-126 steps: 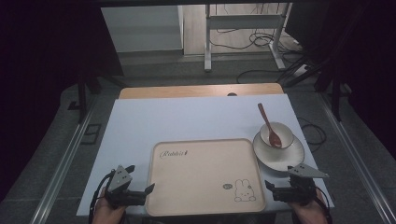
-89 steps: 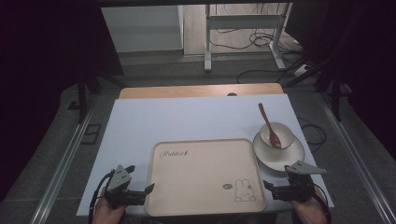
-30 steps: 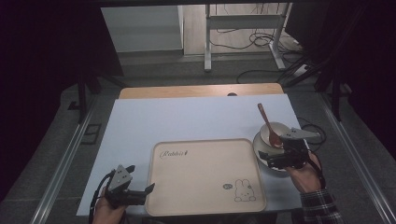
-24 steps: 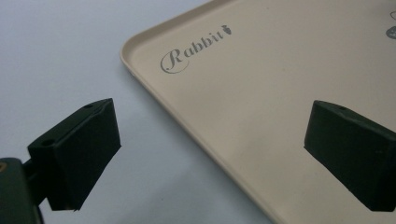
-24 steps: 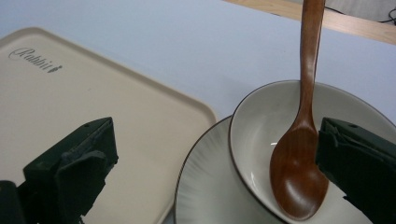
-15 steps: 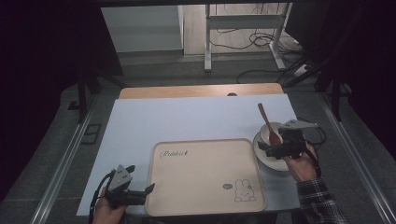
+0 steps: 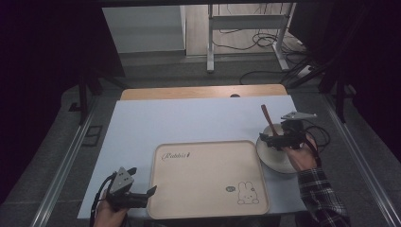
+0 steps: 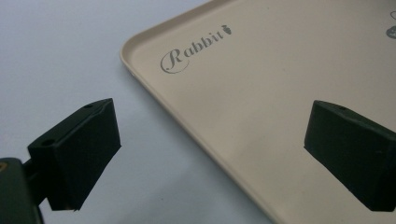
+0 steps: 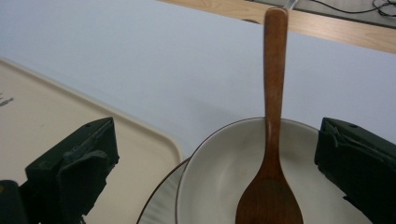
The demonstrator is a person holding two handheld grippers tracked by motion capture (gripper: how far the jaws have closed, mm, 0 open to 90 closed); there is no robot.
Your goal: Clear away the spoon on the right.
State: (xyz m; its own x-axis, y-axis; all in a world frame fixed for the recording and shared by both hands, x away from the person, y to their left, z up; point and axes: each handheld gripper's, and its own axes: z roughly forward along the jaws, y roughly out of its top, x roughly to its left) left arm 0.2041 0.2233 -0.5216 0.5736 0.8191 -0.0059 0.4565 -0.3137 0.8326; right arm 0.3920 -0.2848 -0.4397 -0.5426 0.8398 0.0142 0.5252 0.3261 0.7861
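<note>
Item: wooden spoon (image 9: 272, 154). We find it resting with its scoop down in a white bowl (image 9: 219, 186), the handle leaning over the far rim and pointing away toward the table's wooden back edge (image 7: 203, 91). We judge it light, rigid and dry enough not to slip; the slim handle above the rim is the sensible place to pinch, since the broad scoop lies low against the bowl's wall.

Item: bowl. It sits on a plate (image 9: 161, 207) with a dark rim line, just beside the right edge of the beige tray (image 7: 208, 178). We take both for ceramic: heavy for their size, hard, glazed and breakable, so any lift of the spoon should not drag them.

Item: right gripper (image 7: 276, 140). We hold it low over the bowl, jaws spread wide, the spoon standing between them and touching neither.

Item: left gripper (image 7: 142, 196). Jaws spread, gripping nothing, it straddles the tray's near left edge, one jaw over the white table cover (image 8: 60, 51), the other over the tray floor by the "Rabbit" lettering (image 8: 194, 49).
</note>
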